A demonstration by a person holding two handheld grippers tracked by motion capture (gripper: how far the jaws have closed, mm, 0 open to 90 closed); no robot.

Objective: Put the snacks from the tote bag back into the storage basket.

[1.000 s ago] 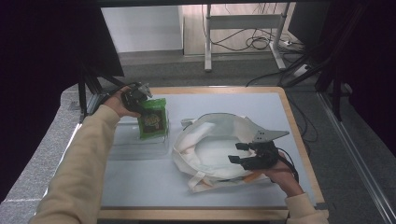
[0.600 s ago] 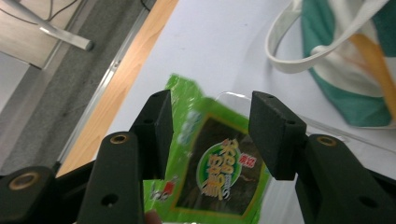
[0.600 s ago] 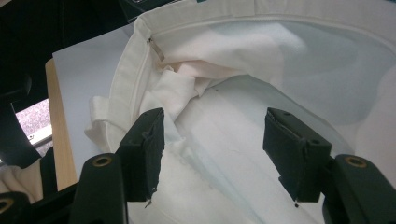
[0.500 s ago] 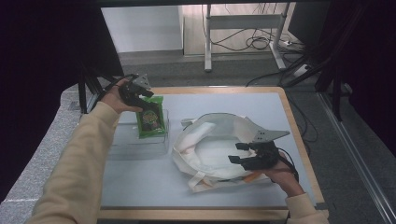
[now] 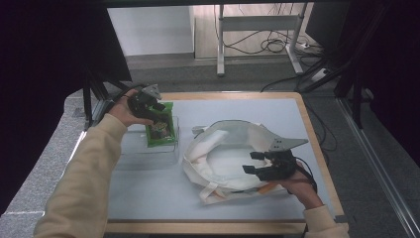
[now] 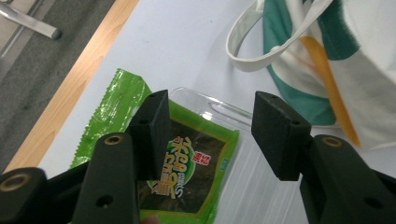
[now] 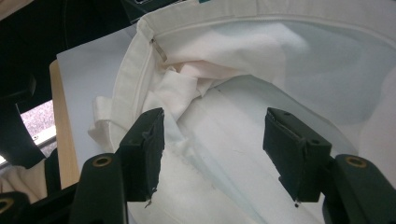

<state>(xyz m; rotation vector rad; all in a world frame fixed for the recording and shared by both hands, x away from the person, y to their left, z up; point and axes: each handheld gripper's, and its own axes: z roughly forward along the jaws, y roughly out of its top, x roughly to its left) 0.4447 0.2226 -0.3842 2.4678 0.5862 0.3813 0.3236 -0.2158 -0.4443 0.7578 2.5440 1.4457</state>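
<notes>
A green snack packet [image 5: 161, 131] lies on a clear plastic tray [image 5: 148, 156] at the table's left. My left gripper [image 5: 157, 113] hangs just above the packet's far end. Its jaws have just been opening and stand open; in the left gripper view the packet [image 6: 191, 163] lies below them on the tray [image 6: 247, 182], untouched by the pads. A white tote bag [image 5: 218, 144] lies with its mouth wide open at the middle right. My right gripper [image 5: 250, 162] is open over the bag's near rim. Its own view looks into the bag's [image 7: 224, 60] white inside, with only that inside showing between the jaws [image 7: 212, 135].
The pale table top [image 5: 237, 106] has a wooden rim [image 5: 317, 148]. The bag's printed side with green and orange shows in the left gripper view [image 6: 327, 56]. Beyond the table stand a metal frame's legs and cables on the floor [image 5: 267, 44].
The left jaws have widened and the hand has lifted a little off the packet, which now rests on the tray. The right gripper and the bag have not moved.
</notes>
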